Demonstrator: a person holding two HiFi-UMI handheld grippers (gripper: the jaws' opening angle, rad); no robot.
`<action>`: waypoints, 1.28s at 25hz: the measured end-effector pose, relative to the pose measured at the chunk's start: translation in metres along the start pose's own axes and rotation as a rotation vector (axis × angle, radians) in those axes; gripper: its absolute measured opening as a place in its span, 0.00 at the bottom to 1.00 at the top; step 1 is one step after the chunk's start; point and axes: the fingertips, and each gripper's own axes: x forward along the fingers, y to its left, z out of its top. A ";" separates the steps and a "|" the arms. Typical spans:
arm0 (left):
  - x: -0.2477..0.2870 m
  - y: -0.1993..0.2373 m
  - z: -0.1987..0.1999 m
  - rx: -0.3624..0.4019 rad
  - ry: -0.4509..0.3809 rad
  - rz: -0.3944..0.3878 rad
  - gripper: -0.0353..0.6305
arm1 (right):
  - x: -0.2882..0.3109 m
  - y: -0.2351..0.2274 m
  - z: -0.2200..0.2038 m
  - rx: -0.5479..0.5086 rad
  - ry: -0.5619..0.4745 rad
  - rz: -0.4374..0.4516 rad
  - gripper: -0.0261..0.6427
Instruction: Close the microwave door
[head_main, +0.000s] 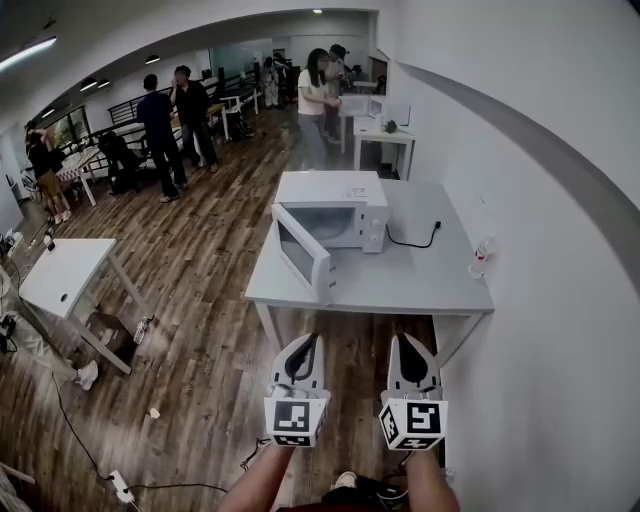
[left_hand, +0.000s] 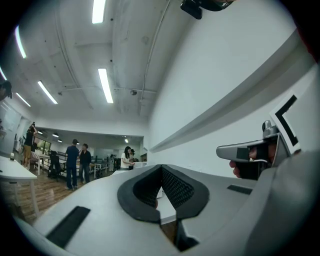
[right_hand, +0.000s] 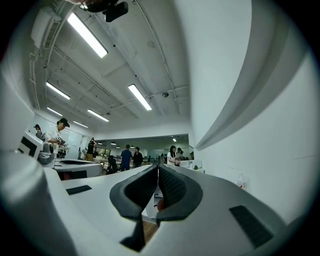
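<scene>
- On the grey table (head_main: 420, 280) ahead, the white microwave (head_main: 350, 200) stands, door (head_main: 303, 253) swung wide.
- Our left gripper (head_main: 306, 345) and right gripper (head_main: 404, 345) hang short of it, jaws together, empty.
- We judge the door light and rigid: push its outer face near the free edge.

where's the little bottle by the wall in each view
Head view: the bottle is right of centre, on the table against the wall, right of the microwave.
Left gripper view: not in it.
Right gripper view: the bottle is low on the right, past the fingers.
Shared landmark: the grey wall stripe.
</scene>
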 end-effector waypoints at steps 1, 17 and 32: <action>0.007 -0.002 -0.002 0.000 0.002 0.002 0.09 | 0.005 -0.006 -0.002 -0.001 0.001 0.004 0.08; 0.090 0.006 -0.022 0.013 0.023 0.054 0.09 | 0.081 -0.048 -0.033 0.019 0.024 0.065 0.08; 0.169 0.081 -0.052 0.001 0.018 0.031 0.09 | 0.193 -0.030 -0.064 0.008 0.058 0.057 0.08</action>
